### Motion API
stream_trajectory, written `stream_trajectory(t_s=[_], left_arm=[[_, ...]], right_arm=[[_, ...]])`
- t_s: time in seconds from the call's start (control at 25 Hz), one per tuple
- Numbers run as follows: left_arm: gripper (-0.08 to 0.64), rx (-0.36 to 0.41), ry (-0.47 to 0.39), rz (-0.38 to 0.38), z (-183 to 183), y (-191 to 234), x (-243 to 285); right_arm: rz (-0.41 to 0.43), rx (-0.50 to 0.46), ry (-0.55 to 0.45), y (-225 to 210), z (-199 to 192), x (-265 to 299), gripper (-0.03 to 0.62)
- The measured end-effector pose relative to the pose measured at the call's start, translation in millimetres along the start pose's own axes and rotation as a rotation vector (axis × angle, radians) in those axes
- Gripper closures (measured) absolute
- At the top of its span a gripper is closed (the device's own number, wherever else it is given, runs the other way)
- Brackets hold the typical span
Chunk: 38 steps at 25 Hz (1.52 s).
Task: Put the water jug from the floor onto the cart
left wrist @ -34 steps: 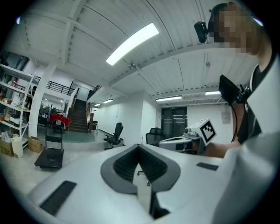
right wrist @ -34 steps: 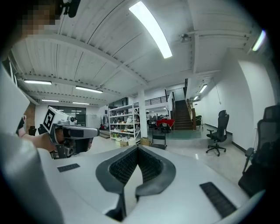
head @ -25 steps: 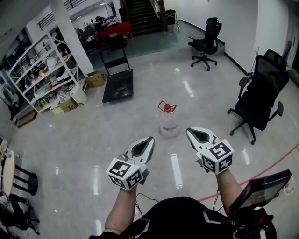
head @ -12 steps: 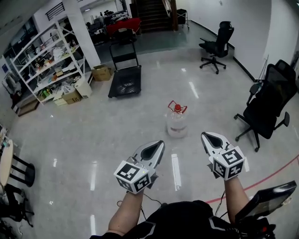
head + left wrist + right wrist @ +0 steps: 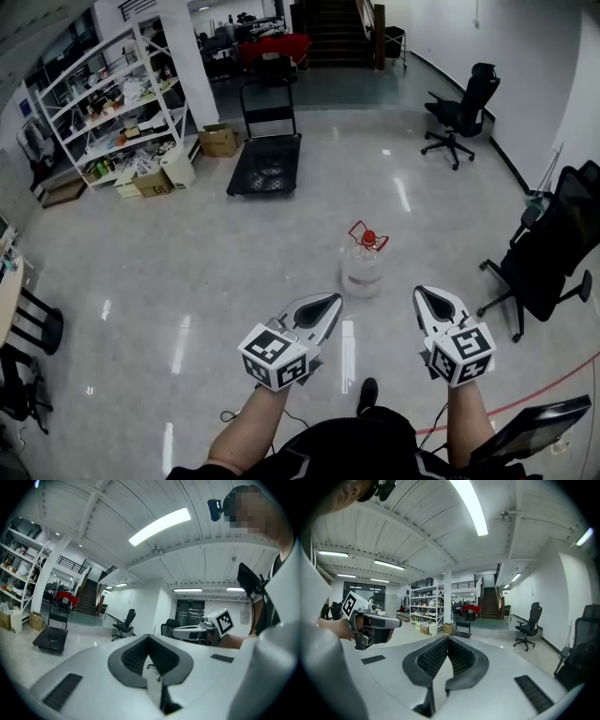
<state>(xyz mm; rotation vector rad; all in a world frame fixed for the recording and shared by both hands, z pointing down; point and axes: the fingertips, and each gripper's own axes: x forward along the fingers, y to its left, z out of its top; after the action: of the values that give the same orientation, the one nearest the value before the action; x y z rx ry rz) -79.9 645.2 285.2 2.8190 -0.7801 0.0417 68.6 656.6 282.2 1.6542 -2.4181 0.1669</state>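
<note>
A clear water jug [image 5: 363, 266] with a red cap and red handle stands upright on the glossy floor in the head view, ahead of both grippers. My left gripper [image 5: 328, 301] is shut and empty, below and left of the jug. My right gripper [image 5: 425, 294] is shut and empty, below and right of it. Neither touches the jug. The black flat cart [image 5: 266, 167] with an upright push handle stands farther off, up and left of the jug; it also shows as the cart [image 5: 50, 638] in the left gripper view and the cart [image 5: 463, 629] in the right gripper view.
White shelves [image 5: 112, 103] full of items and cardboard boxes [image 5: 217, 141] line the left. Black office chairs stand at the right [image 5: 553, 248] and far right [image 5: 463, 114]. A stool [image 5: 28, 330] sits at the left edge. A red line [image 5: 525, 394] crosses the floor at lower right.
The view has moved forward: jug, cart and shelves have come nearer. Both grippers sit lower in the head view and stay shut.
</note>
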Motion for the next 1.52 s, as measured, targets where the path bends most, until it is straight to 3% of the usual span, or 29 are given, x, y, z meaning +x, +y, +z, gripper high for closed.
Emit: stream_trajectory(t_s=[0.44,0.72,0.96,1.28,1.52], left_arm=[[0.569,0.016,0.016,0.070,39.7,47.5,124.6],[0.569,0.030,0.058,0.095,53.0,89.0,175.4],[0.569,0.028,0.026,0.152,58.3,164.6,215.4],[0.569,0.027,0.011,0.034,83.6,258.7,265.3],[0.569,0.017,0.011,0.042,97.9,334.1,298.4]], right_arm=[[0.098,0.002,-0.108,-128.9,39.1,81.1,0.589],[0.144,0.038,-0.130,-172.1,45.7,129.0,0.589],[0.082,0.077,-0.136,-209.8,46.3,191.8,0.589],[-0.019,-0.005,-0.127,-232.9,82.4,283.1,0.588],[-0.082,0.044,-0.089,-254.9,90.4,347.3,0.589]])
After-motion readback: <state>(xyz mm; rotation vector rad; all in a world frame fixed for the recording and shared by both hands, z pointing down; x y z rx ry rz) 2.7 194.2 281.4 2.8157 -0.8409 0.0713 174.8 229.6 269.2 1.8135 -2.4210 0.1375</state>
